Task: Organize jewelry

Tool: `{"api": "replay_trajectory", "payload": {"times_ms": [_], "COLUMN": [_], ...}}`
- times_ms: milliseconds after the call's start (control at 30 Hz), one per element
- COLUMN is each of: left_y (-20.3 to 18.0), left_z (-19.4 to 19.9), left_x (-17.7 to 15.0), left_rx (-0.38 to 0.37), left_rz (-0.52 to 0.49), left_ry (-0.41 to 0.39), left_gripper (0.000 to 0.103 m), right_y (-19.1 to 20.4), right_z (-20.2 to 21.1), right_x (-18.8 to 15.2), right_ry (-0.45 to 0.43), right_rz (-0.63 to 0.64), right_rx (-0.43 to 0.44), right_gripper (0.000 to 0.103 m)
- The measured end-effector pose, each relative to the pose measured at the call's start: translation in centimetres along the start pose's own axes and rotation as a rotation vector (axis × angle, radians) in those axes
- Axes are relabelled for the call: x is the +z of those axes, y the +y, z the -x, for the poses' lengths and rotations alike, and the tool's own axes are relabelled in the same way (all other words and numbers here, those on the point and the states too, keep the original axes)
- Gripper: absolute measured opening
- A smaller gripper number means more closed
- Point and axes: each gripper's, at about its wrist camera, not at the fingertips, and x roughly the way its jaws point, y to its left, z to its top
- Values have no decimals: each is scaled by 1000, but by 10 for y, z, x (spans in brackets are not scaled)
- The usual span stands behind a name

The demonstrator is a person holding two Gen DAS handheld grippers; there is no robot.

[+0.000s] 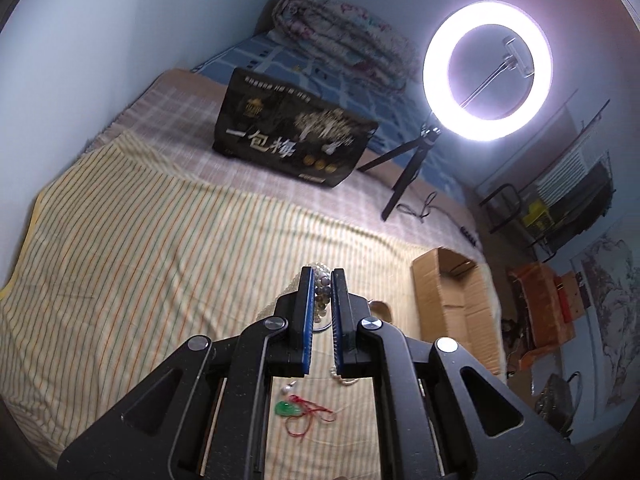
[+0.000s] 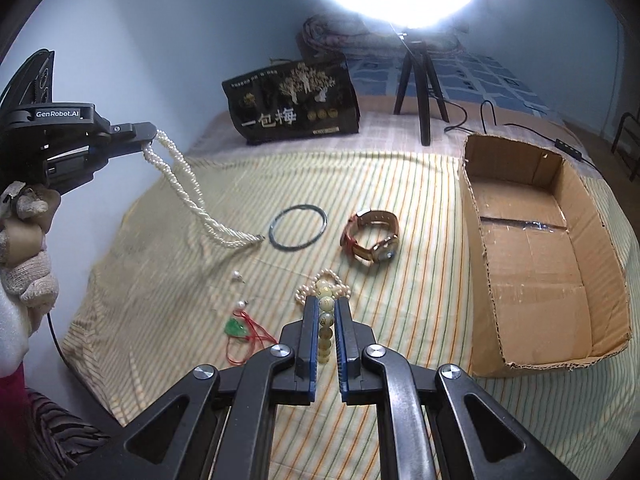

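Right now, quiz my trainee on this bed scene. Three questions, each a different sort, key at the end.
1. True or false: the left gripper holds the twisted pearl necklace fully clear of the striped sheet.
2. Multiple choice: the right gripper is closed on A) the watch, B) the jade-coloured bead bracelet, C) the dark bangle.
3. Fill in: the cardboard box holds ____ jewelry.

Key: 1 false, its far end lies on the sheet; 2 B; 3 no.
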Motion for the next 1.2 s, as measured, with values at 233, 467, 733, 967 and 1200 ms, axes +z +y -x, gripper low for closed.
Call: {"api": "replay_trajectory", "payload": {"times_ms": [233, 467, 733, 967, 1200], "left_y": [-24, -59, -81, -39, -12], "left_z": [21, 37, 25, -25, -65], "left_x": [5, 9, 6, -11, -61], "left_rx": [-50, -116, -71, 41, 151], "left_rz": [-37, -82, -169, -150, -269], "left_ry": [-46, -83, -74, 90, 264], "left_gripper": [5, 0, 0, 15, 40], "right_y": [-1, -16, -40, -55, -59], "right_z": [13, 28, 37, 35, 35], "right_x": [8, 17, 18, 10, 2], "right_ry": [-46, -92, -109, -79, -65], "right_rz": [0, -21, -55, -71, -69], "right_rx": [1, -22, -54, -57, -60], "right_gripper": [5, 5, 5, 5, 5]}}
